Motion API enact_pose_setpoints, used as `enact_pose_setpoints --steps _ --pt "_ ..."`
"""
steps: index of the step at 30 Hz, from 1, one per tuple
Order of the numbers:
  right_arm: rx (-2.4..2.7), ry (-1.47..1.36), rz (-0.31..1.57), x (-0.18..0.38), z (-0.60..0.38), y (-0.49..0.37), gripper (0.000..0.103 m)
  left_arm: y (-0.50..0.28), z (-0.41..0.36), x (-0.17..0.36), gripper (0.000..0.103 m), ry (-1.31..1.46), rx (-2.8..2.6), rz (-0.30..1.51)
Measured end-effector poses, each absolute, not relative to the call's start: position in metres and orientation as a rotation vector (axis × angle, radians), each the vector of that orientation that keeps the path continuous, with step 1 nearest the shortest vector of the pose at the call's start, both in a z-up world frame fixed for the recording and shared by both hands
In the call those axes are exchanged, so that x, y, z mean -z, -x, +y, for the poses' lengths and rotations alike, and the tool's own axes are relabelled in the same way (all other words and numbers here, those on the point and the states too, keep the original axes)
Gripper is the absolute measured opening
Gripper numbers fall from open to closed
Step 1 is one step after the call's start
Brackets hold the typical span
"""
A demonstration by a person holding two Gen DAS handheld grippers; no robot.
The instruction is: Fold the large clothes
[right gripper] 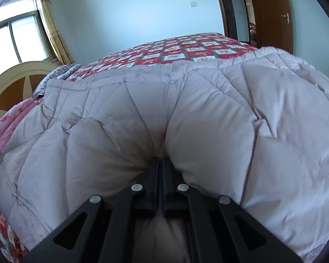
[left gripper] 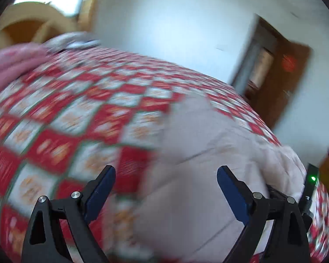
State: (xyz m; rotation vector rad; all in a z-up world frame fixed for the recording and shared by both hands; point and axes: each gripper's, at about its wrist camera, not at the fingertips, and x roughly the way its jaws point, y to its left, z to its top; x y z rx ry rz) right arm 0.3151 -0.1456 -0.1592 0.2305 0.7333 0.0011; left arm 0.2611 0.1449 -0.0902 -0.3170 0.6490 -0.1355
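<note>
A large pale grey quilted coat (right gripper: pixel 186 109) lies spread on a bed with a red and white checked cover (right gripper: pixel 199 48). My right gripper (right gripper: pixel 161 160) is shut on a fold of the coat at its near edge, and the padding bulges on both sides of the fingers. In the blurred left wrist view my left gripper (left gripper: pixel 166 172) is open and empty, held above the coat (left gripper: pixel 199 144) and the checked cover (left gripper: pixel 72 114). The other gripper's black body with a green light (left gripper: pixel 311 188) shows at the right edge.
A pink blanket (right gripper: pixel 13 118) lies at the bed's left beside a cream and brown headboard (right gripper: pixel 13 83). A striped cloth (right gripper: pixel 59 72) lies near the headboard. A window with curtains (right gripper: pixel 17 37) is at the left. A brown door (right gripper: pixel 272 11) stands open at the far right.
</note>
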Motion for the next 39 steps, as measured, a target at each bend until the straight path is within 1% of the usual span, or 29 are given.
enact_pose_setpoints --steps 3,6,11,13,16,18,22,29,30,31,32,34,36,37,39 --pt "0.009 -0.214 0.736 0.157 -0.143 -0.315 0.002 -0.227 0.171 0.101 0.094 0.482 0.138 0.623" --pt "0.015 -0.203 0.746 0.155 -0.142 -0.319 0.002 -0.207 0.165 0.109 0.094 0.532 0.158 0.605" --pt "0.02 -0.117 0.781 0.137 -0.132 -0.32 0.002 -0.217 0.135 0.136 0.094 0.569 0.196 0.723" --pt "-0.007 -0.144 0.719 0.118 -0.13 -0.303 0.002 -0.224 0.126 0.14 0.094 0.568 0.206 0.72" --pt "-0.062 -0.173 0.684 0.105 -0.119 -0.283 0.002 -0.239 0.114 0.14 0.094 0.555 0.21 0.694" --pt "-0.104 -0.229 0.708 0.111 -0.115 -0.279 0.002 -0.248 0.111 0.141 0.094 0.554 0.182 0.68" --pt "-0.066 -0.274 0.792 0.154 -0.112 -0.289 0.002 -0.258 0.11 0.145 0.094 0.589 0.194 0.647" --pt "-0.106 -0.363 0.778 0.17 -0.12 -0.294 0.001 -0.268 0.112 0.147 0.094 0.637 0.26 0.556" --pt "-0.117 -0.391 0.78 0.171 -0.123 -0.294 0.001 -0.272 0.111 0.146 0.089 0.652 0.268 0.553" --pt "-0.133 -0.432 0.784 0.173 -0.128 -0.295 0.001 -0.275 0.11 0.144 0.076 0.66 0.275 0.549" --pt "-0.144 -0.46 0.787 0.175 -0.129 -0.296 0.0 -0.278 0.108 0.139 0.069 0.664 0.294 0.537" --pt "-0.171 -0.537 0.799 0.178 -0.136 -0.297 0.0 -0.282 0.098 0.122 0.045 0.619 0.349 0.506" --pt "-0.189 -0.591 0.814 0.18 -0.14 -0.299 0.0 -0.283 0.083 0.1 0.035 0.526 0.401 0.48" --pt "-0.196 -0.608 0.822 0.181 -0.143 -0.3 0.0 -0.283 0.074 0.09 0.032 0.486 0.418 0.47" --pt "-0.196 -0.613 0.84 0.18 -0.142 -0.303 0.0 -0.28 0.054 0.068 0.029 0.414 0.464 0.447"
